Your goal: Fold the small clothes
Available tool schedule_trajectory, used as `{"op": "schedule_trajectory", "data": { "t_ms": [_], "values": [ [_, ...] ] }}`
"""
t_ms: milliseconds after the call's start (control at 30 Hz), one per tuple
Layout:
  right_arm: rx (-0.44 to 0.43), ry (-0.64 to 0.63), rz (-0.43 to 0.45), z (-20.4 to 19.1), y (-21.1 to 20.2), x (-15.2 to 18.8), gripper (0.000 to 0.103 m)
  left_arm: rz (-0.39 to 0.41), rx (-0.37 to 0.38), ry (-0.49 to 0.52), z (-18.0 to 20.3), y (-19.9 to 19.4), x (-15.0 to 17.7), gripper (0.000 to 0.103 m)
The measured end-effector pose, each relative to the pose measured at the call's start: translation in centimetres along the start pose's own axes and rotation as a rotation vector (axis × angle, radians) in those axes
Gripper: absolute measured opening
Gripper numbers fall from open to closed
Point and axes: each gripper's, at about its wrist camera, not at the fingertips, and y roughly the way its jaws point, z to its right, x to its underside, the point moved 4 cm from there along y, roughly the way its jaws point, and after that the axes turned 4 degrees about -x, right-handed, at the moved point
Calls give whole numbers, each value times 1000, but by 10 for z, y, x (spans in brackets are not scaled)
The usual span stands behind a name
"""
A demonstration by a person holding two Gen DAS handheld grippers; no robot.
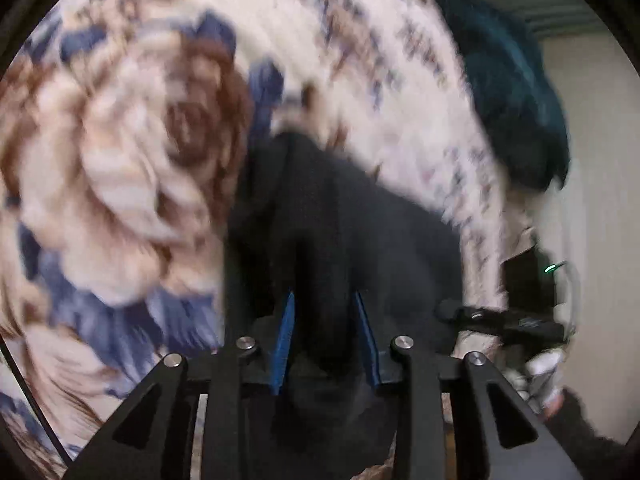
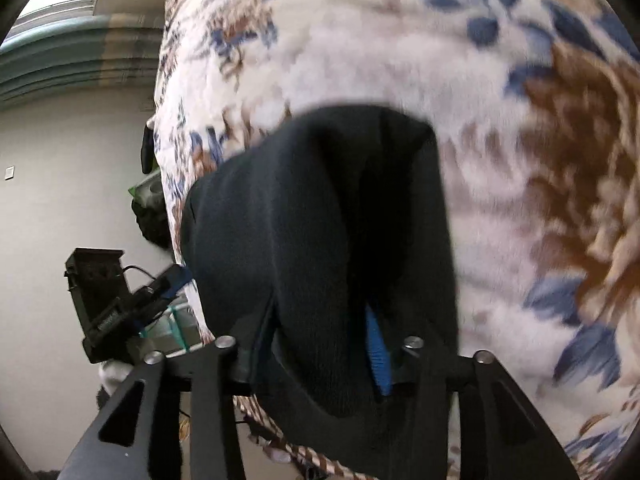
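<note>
Both grippers, left gripper and right gripper, look clamped on the black garment, bunched at 6 o'clock over the floral blanket. Loose bunched grip, so a corner could slip mid-fold.

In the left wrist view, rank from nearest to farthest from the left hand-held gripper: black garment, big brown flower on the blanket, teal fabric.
1. Black garment, between the left hand-held gripper fingers.
2. Brown flower, upper left on the floral blanket.
3. Teal fabric, far upper right.
</note>
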Motion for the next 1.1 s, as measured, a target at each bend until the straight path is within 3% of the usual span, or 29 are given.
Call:
{"op": "schedule_trajectory", "data": {
  "t_ms": [100,167,200,267,567,667,733,800,867,933,1000,1100],
  "values": [
    [-37,49,-1,9,11,5,48,56,-15,-30,-2,20,4,27],
    [-35,52,14,8,14,5,46,110,-17,-30,1,18,4,20],
    [-37,47,26,7,13,6,33,124,-33,-20,4,15,6,18],
    [2,19,31,1,9,7,29,140,-56,17,7,5,8,11],
    [169,-189,-44,-18,5,10,26,3,-164,253,-3,2,-7,9],
    [117,-116,-47,-17,0,7,30,-7,-159,208,-3,-8,-7,11],
    [116,-102,-12,-19,-14,10,40,12,-146,147,-2,-23,0,11],
    [164,-117,11,-20,-26,26,52,61,-158,119,2,-41,17,20],
    [183,-120,14,-17,-32,47,55,85,-177,123,8,-54,43,46],
    [181,-89,11,-7,-32,75,55,80,-195,90,7,-56,78,65],
    [176,-29,-12,12,-25,111,55,46,-179,38,4,-47,115,65],
    [122,90,-64,42,-3,158,55,-74,-147,-64,-11,-12,178,65]
  ]
}}
